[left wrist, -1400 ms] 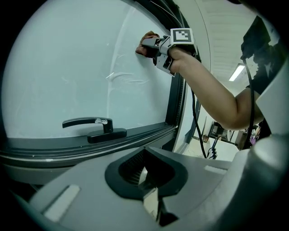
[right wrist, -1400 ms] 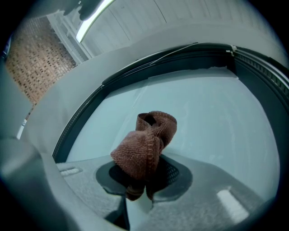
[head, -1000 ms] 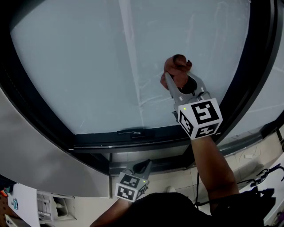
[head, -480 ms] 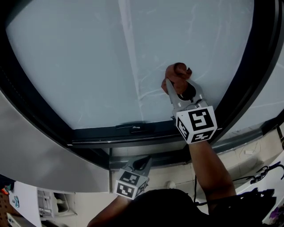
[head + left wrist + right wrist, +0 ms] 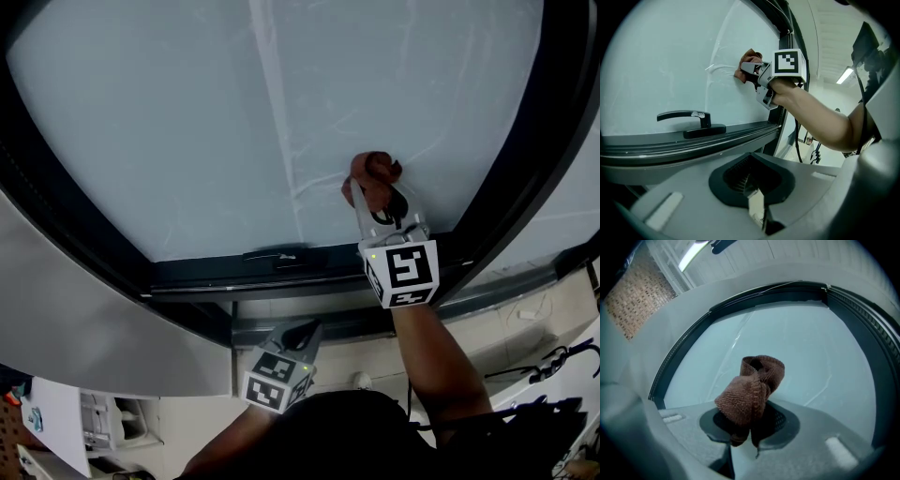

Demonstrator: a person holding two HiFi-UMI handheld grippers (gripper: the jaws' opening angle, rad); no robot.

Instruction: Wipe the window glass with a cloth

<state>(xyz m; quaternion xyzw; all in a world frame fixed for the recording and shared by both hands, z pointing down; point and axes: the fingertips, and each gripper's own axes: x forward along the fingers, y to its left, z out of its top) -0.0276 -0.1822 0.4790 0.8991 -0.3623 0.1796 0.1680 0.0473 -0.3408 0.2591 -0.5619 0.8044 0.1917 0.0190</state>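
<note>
Right now the brown cloth (image 5: 749, 394) sits bunched and folded over itself, pressed against the window glass (image 5: 187, 122) low on the pane, right of centre in the head view. The right hand-held gripper (image 5: 377, 195) has its jaws clamped on the lower end of the cloth, and the loose upper fold curls above them. Faint pale streaks cross the glass beside the cloth. A dark window frame (image 5: 525, 169) borders the pane, and a dark lever handle (image 5: 689, 123) lies on its bottom rail, left of the cloth. The left hand-held gripper (image 5: 298, 333) hangs below the frame at the bottom centre of the head view, jaws drawn together with nothing between them.
</note>
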